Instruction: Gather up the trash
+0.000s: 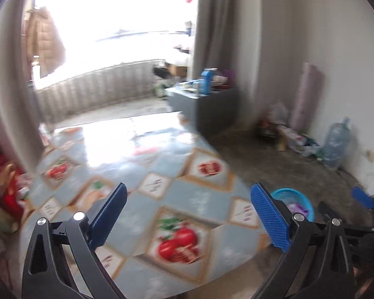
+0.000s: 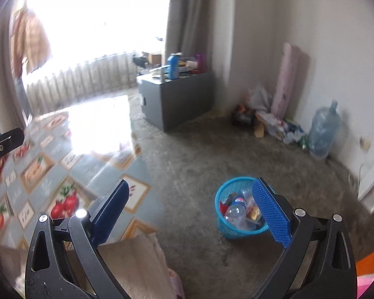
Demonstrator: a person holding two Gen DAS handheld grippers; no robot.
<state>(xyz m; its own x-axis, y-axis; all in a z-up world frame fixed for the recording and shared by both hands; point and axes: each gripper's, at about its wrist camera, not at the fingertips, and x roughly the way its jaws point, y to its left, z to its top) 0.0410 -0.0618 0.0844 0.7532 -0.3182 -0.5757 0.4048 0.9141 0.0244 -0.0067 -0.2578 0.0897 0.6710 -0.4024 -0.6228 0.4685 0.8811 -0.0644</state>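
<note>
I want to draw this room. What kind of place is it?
Probably a room in someone's home: a table with a fruit-patterned plastic cloth, long grey curtains beside a bright window, and a small blue plastic trash basket on the bare concrete floor.

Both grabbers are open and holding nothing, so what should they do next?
Probably swing toward the litter pile by the wall and pick a piece. The left gripper and right gripper are empty, the blue basket already holds bottles, and the table looks bare.
</note>
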